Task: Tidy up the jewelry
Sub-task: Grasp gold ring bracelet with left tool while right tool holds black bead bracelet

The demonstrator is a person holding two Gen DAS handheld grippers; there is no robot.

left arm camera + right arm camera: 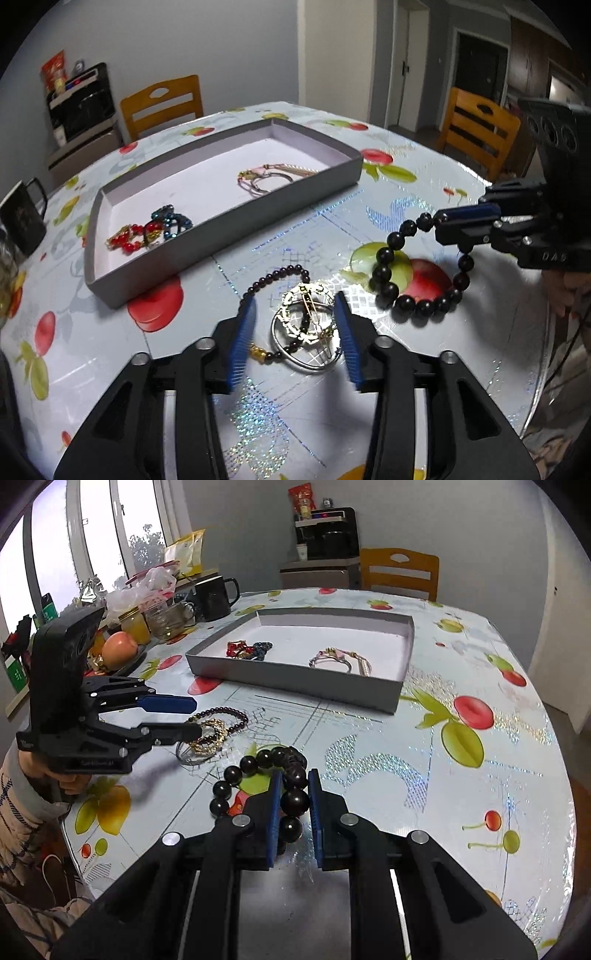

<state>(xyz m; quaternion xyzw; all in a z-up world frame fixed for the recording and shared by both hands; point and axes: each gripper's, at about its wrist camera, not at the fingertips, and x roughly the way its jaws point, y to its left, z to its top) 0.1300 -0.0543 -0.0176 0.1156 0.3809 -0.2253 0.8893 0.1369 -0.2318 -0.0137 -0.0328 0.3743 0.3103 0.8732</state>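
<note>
My left gripper [295, 317] is open, its blue pads either side of a pile of jewelry: a gold ornate ring [306, 314], a silver bangle [295, 360] and a dark small-bead bracelet [277, 275]; it also shows in the right wrist view [195, 716]. My right gripper [293, 794] is shut on a large black bead bracelet [258, 760], lifted off the table; it also shows in the left wrist view [417, 306]. A grey tray [221, 221] holds red and blue pieces [155, 229] and a pink bracelet [266, 177].
The round table [461, 760] has a fruit-print cover. A black mug [214, 598], jars, an apple [118, 648] and bags crowd its left edge. Wooden chairs [162, 103] stand behind the table.
</note>
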